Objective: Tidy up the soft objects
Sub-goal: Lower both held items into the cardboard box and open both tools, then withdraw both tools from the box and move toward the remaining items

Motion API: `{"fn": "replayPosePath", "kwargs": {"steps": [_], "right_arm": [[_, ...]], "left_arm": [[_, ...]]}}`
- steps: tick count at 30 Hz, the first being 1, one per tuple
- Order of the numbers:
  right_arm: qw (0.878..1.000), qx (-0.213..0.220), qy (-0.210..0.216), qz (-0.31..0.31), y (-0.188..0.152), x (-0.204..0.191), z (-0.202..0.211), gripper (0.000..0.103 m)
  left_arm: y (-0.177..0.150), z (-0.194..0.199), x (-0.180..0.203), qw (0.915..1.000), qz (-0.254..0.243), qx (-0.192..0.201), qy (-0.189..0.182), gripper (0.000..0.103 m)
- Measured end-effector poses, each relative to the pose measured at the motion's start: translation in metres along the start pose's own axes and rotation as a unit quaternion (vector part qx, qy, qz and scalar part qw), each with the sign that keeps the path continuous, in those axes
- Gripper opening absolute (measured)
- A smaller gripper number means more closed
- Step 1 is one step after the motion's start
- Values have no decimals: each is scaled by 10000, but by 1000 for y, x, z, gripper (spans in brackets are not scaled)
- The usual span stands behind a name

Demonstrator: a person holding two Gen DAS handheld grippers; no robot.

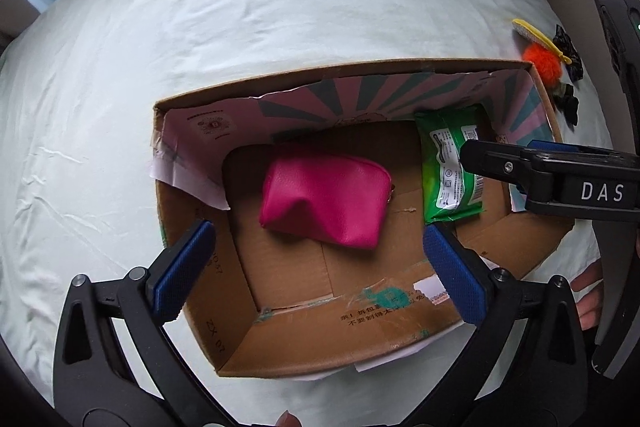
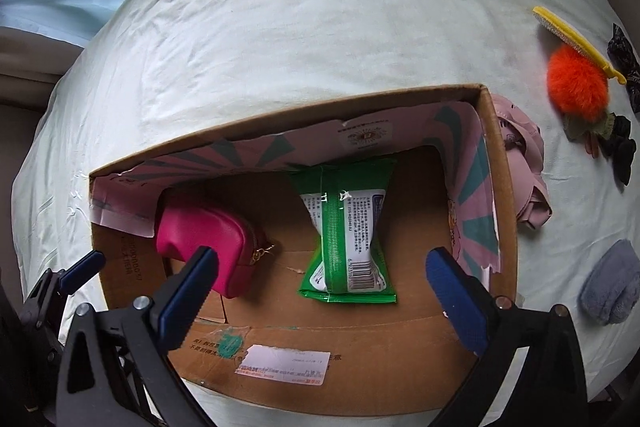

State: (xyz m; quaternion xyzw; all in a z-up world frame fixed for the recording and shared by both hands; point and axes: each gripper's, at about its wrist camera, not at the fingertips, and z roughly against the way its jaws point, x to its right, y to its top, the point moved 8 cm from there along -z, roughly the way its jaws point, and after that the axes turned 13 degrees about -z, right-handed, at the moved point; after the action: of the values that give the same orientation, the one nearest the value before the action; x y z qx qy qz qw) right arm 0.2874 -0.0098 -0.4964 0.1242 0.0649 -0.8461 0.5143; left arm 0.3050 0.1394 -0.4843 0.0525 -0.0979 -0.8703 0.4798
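Note:
An open cardboard box [image 1: 280,83] [image 2: 280,115] sits on a pale sheet. A bright pink pouch [image 1: 324,201] [image 2: 208,239] lies on its floor. To the pouch's right, a green pack of wipes [image 1: 448,167] [image 2: 348,227] leans against the far wall. My left gripper [image 1: 318,269] hangs open over the box above the pouch, its pads clear of it. My right gripper [image 2: 322,293] is open above the pack, pads wide on either side and not touching. In the left wrist view one of the right gripper's fingers [image 1: 492,167] crosses in front of the pack.
Right of the box lie a pink garment [image 2: 524,163], an orange pompom [image 2: 576,87] [image 1: 540,55], a yellow comb [image 2: 576,39], black hair ties [image 2: 620,147] and a grey-blue fluffy item [image 2: 612,283]. The pale sheet [image 1: 240,7] stretches beyond the box.

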Motion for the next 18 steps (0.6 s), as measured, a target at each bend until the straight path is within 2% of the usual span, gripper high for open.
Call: {"fn": "replayPosePath", "kwargs": {"steps": [10,13,18], "right_arm": [[9989,356,96,291,-11,-14,45,103],[9972,522,45,529,-18,-21,67,103],[9908,1040,83,860,-31,-33,122,103]], "left_arm": [[-4,42,-3,9994,91,238,244,103],[-7,63,-4,9986,102,331,407,103],[-11,111,-4,9953,76,648,722,103]]}}
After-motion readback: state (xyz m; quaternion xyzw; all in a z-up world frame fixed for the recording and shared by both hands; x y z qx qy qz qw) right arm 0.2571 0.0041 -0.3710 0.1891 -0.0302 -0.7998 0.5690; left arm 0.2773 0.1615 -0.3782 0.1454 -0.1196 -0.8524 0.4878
